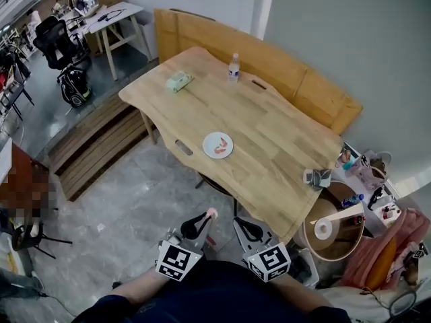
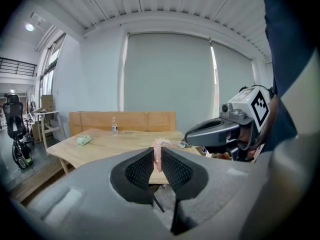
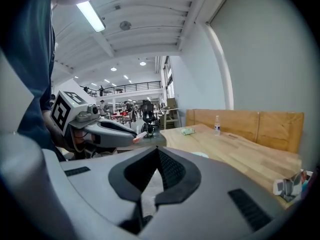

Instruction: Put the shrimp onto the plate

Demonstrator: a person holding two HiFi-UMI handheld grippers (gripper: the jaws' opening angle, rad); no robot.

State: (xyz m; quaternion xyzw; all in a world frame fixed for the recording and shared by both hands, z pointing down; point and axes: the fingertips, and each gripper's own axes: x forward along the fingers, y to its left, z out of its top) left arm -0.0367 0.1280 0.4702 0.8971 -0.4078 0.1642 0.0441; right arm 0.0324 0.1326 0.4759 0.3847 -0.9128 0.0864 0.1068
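A white plate lies on the wooden table near its front edge, with a red shrimp on it. My left gripper is held low, off the table's near side, shut on a pale pink shrimp whose tip sticks out past the jaws. My right gripper hangs beside it, shut with nothing between its jaws. In the right gripper view the left gripper shows with the shrimp at its tip.
A green packet and a water bottle sit on the far part of the table. A small grey device rests at the right corner. A round bin and clutter stand to the right; wooden steps lie left.
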